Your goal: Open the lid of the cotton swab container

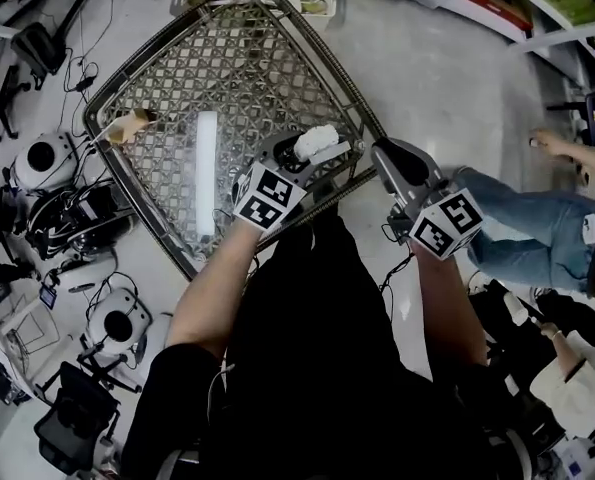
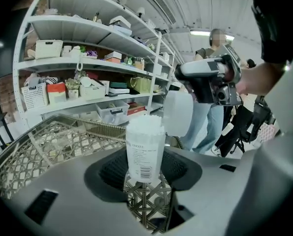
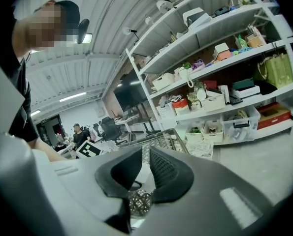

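The left gripper point(image 2: 146, 173) is clenched on the swab container point(image 2: 145, 149). Its two dark pads press the lower part of the clear tub from either side, and the tub stands upright between them. The mouth is uncovered and the white swab tips show at the top. The lid point(image 2: 178, 114), a pale translucent disc, stands up just beside the tub's top on its right, clear of the mouth. I can't tell whether it hangs on a hinge.

The right gripper point(image 3: 145, 154) is close by on that side, its tip right over the lid's upper edge as seen from the left gripper view. Its jaws are drawn nearly together, with only a thin slit left. Something pale shows in that slit, but I can't tell whether they pinch the lid or merely sit near it.

Both grippers are held out over the right corner of the wire cart point(image 1: 235, 68), the tub just inside the cart's near right edge. A brown thing point(image 1: 127, 126) lies at the cart's left corner. Beyond the cart stand stocked shelves point(image 3: 220, 58). A person in jeans point(image 1: 522, 233) sits on the floor to the right, and camera gear point(image 1: 47, 158) is strewn to the left.
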A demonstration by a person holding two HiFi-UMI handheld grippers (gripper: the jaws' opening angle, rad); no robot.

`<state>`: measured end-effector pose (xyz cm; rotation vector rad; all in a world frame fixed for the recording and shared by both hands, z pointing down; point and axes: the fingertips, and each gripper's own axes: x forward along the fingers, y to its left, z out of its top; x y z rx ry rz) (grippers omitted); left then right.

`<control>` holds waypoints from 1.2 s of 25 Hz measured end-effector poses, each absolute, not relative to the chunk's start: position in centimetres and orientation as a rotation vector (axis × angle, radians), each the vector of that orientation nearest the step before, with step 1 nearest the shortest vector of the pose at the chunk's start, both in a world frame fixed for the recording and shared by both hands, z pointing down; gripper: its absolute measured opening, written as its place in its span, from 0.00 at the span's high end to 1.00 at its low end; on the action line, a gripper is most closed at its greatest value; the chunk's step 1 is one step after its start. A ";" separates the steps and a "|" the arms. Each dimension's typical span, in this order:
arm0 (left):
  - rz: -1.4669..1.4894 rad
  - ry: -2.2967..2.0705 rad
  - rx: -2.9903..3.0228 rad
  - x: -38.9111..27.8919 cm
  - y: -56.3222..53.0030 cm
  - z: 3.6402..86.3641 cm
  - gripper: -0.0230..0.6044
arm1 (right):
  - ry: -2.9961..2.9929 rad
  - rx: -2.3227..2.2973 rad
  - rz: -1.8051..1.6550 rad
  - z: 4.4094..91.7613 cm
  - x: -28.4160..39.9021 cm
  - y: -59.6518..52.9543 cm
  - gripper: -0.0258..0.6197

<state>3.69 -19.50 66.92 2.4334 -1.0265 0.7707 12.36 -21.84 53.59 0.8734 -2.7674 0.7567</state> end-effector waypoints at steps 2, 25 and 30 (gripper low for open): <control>0.785 -1.009 2.447 4.1 -19.6 67.9 0.65 | -2.765 0.869 0.754 53.8 12.3 -21.8 0.87; 0.978 -0.944 2.423 2.1 -19.9 73.2 0.63 | -2.723 0.886 0.752 53.4 11.7 -22.2 0.87; 0.981 -0.938 2.400 1.1 -19.2 72.9 0.58 | -2.747 0.860 0.726 52.0 10.4 -22.6 0.87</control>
